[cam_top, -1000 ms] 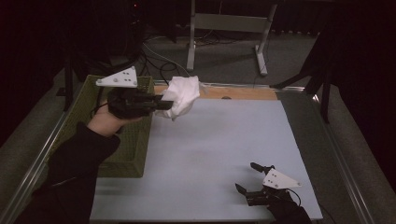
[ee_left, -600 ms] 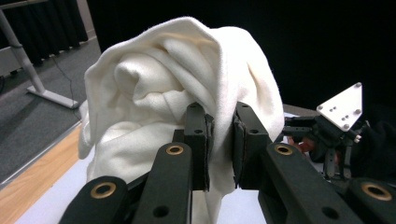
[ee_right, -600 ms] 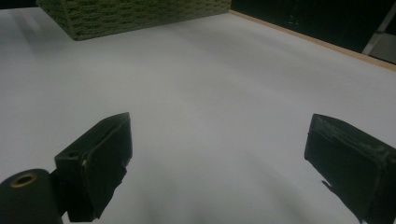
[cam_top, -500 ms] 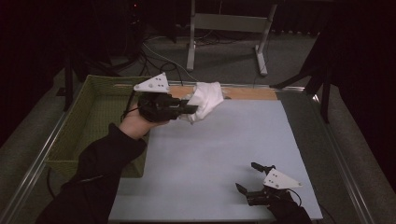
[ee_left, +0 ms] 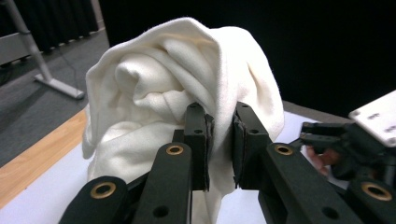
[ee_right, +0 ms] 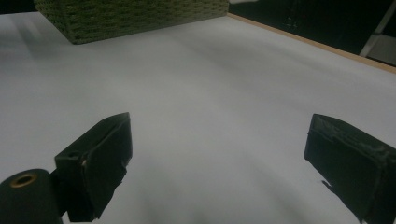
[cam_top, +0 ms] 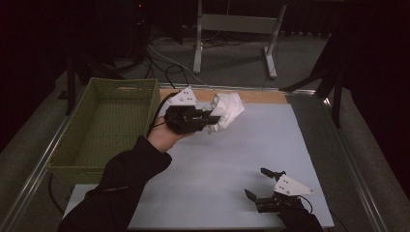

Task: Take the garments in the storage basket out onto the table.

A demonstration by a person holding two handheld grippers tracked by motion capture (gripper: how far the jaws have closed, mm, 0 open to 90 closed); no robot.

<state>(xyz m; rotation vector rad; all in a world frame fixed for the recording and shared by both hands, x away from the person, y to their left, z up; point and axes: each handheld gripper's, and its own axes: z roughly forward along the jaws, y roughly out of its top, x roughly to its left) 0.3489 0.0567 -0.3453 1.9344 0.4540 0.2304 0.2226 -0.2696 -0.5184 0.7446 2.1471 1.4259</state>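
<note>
Left tongs (cam_top: 212,117) raised, gripping white cloth (cam_top: 227,109).

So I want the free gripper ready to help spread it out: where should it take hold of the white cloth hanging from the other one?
Probably the loose far end of the white cloth, coming from the right. The left gripper is shut on a fold at its near side, so the bunched cloth bulges away from those jaws. The right gripper sits open, low over the table, and would have to rise.
</note>
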